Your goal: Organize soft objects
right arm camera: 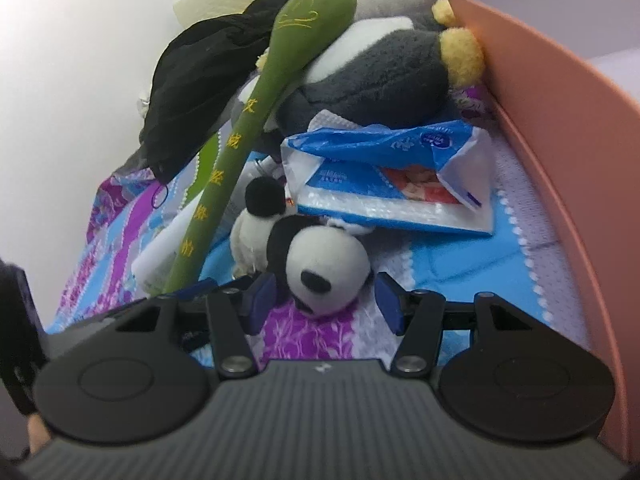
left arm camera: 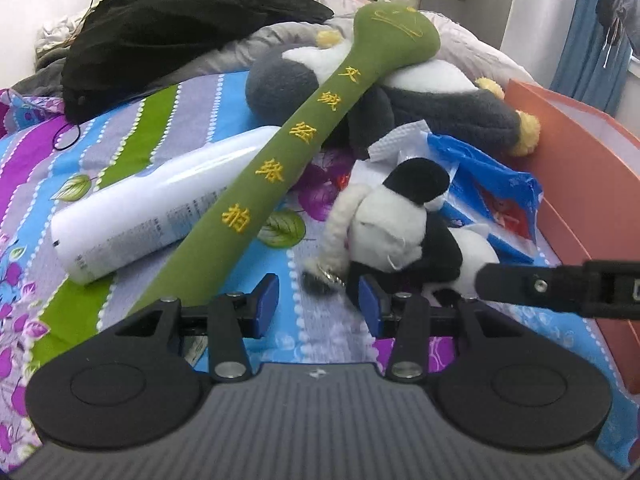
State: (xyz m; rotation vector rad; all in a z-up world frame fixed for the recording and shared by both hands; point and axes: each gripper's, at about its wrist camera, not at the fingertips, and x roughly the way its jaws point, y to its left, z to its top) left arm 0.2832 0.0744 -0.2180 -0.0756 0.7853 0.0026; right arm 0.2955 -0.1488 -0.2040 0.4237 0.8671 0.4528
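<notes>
My right gripper (right arm camera: 326, 304) straddles the panda plush (right arm camera: 320, 268), jaws apart, unpinched; left gripper (left arm camera: 318, 306) gapes empty. Sink deeper, squeeze its head squarely.

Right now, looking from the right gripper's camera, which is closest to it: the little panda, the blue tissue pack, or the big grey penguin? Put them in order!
1. The little panda, right between the open fingers of the right gripper.
2. The blue tissue pack, behind the panda, a bit to the right.
3. The big grey penguin, farthest back, beside the orange box.
</notes>
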